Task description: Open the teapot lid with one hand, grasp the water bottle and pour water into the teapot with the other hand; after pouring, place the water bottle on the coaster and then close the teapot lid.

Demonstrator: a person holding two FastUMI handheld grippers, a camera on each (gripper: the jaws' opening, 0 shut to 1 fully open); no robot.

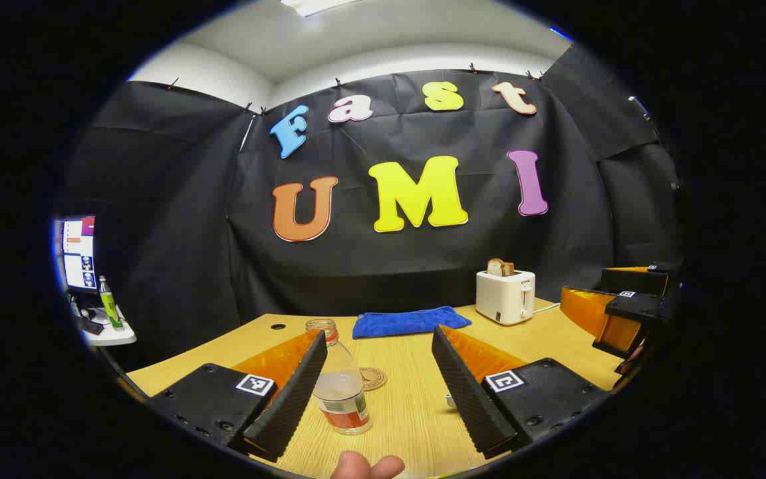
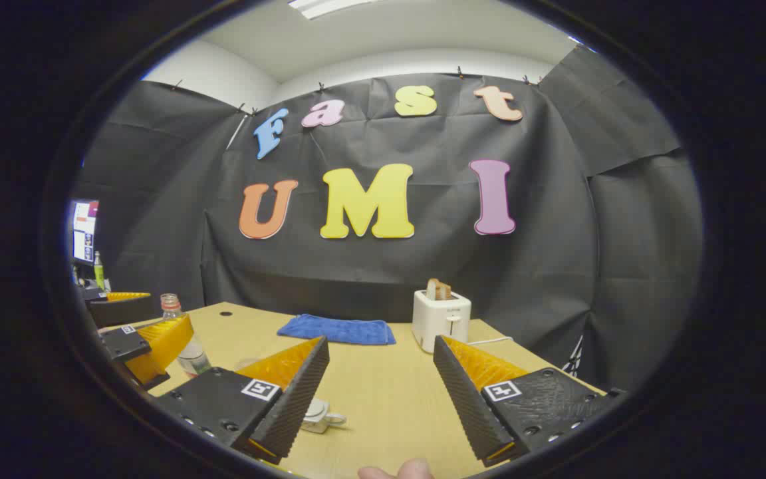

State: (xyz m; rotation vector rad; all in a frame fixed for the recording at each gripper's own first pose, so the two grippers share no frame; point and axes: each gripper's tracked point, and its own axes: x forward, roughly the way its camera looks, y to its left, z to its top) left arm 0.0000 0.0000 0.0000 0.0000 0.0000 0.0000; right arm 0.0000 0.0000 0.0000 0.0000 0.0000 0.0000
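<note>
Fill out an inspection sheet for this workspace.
Surface: wooden table, bare between items.
Job's things: uncapped water bottle upright; coaster just behind it; teapot partly hidden behind a finger.
Clutter: blue cloth; toaster with bread.
Grippers: left gripper open, bottle between its fingers, untouched; right gripper open.
Cables: white cord at toaster.
Surroundings: monitor, green bottle on side shelf.

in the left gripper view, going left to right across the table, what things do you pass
water bottle → coaster → blue cloth → toaster → the other gripper at the right edge
</note>
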